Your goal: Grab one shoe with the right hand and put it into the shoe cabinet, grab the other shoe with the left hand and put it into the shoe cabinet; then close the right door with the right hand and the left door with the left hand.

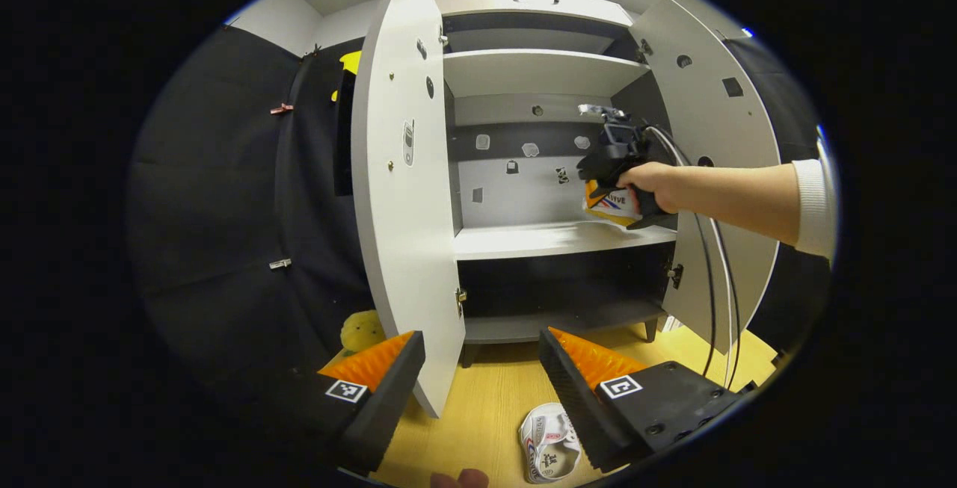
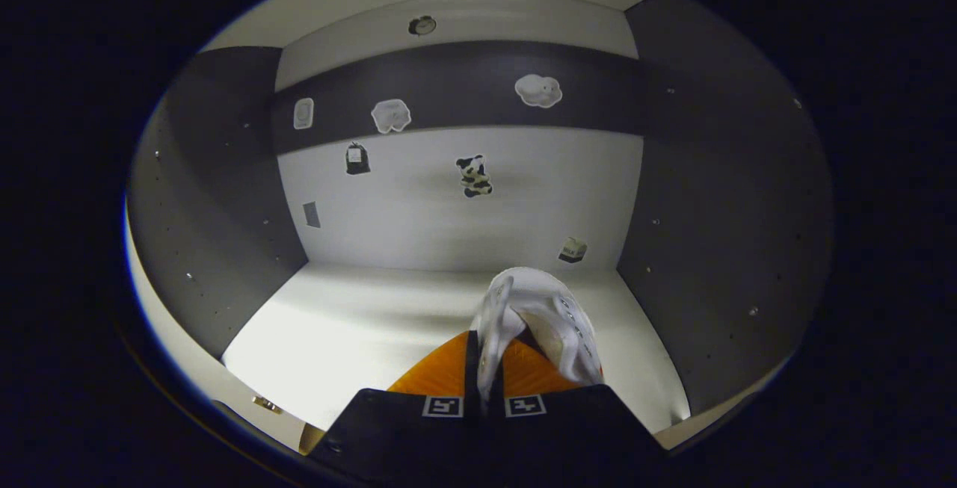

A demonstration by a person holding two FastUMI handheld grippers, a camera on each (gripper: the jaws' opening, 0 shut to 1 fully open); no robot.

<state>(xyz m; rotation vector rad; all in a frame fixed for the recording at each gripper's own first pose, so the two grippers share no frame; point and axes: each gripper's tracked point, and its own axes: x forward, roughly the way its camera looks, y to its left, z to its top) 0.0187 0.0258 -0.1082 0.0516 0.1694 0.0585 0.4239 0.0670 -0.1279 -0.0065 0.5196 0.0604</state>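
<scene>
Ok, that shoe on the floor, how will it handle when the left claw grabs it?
The shoe looks like soft canvas, so its upper will probably squash. It seems light. Lying on its side, it may slide on the smooth floor.

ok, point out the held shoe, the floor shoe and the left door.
held shoe (image 2: 542, 312), right gripper view, laced upper.
floor shoe (image 1: 549, 443), left gripper view, upper.
left door (image 1: 404, 196), left gripper view, inner face.

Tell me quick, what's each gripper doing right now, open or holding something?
Left gripper: open, holding nothing, above the shoe on the floor.
Right gripper: shut on the white shoe, inside the cabinet over the shelf.
</scene>
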